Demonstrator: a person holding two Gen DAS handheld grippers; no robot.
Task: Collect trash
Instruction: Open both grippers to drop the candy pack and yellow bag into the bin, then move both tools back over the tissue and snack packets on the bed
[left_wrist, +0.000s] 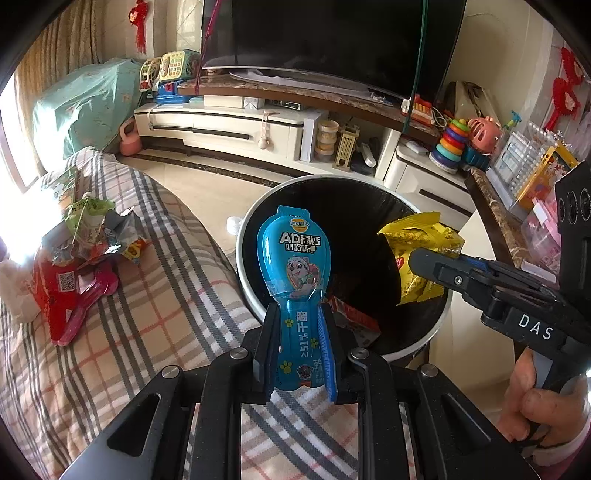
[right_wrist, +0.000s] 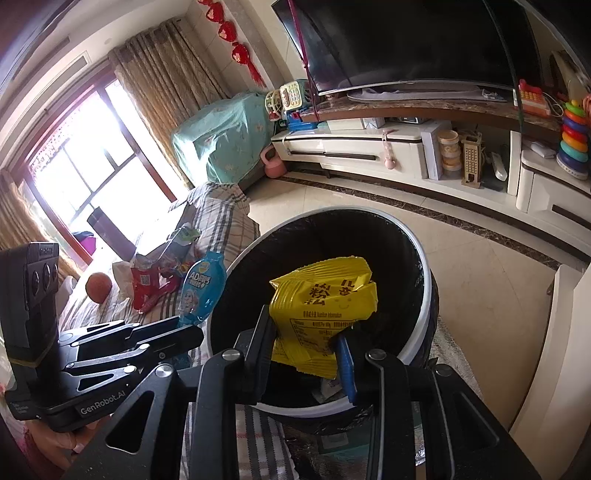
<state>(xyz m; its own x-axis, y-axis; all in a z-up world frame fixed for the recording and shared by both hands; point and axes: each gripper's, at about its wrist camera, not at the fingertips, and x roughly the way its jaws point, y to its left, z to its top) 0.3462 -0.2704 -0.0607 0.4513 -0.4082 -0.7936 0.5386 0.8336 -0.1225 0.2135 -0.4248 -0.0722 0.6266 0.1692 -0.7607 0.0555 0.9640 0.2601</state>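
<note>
My left gripper (left_wrist: 300, 332) is shut on a blue cheese-stick wrapper (left_wrist: 291, 258), which stands upright over the near-left rim of a round white trash bin (left_wrist: 243, 266) with a black liner. To its right, my right gripper (left_wrist: 430, 260) is shut on a crumpled yellow snack wrapper (left_wrist: 417, 251) above the bin's opening. In the right wrist view the yellow wrapper (right_wrist: 321, 302) sits pinched between the pads of my right gripper (right_wrist: 304, 343), over the bin (right_wrist: 428, 291). The left gripper (right_wrist: 184, 332) with the blue wrapper (right_wrist: 201, 291) is at the bin's left edge. Some trash lies inside the bin.
A pile of wrappers (left_wrist: 85, 258) lies on the plaid-covered sofa (left_wrist: 166, 295) left of the bin. An orange ball (right_wrist: 98, 286) rests further along it. A TV stand (left_wrist: 229, 125) with toys lines the far wall; a marble-topped table (left_wrist: 491, 206) stands right of the bin.
</note>
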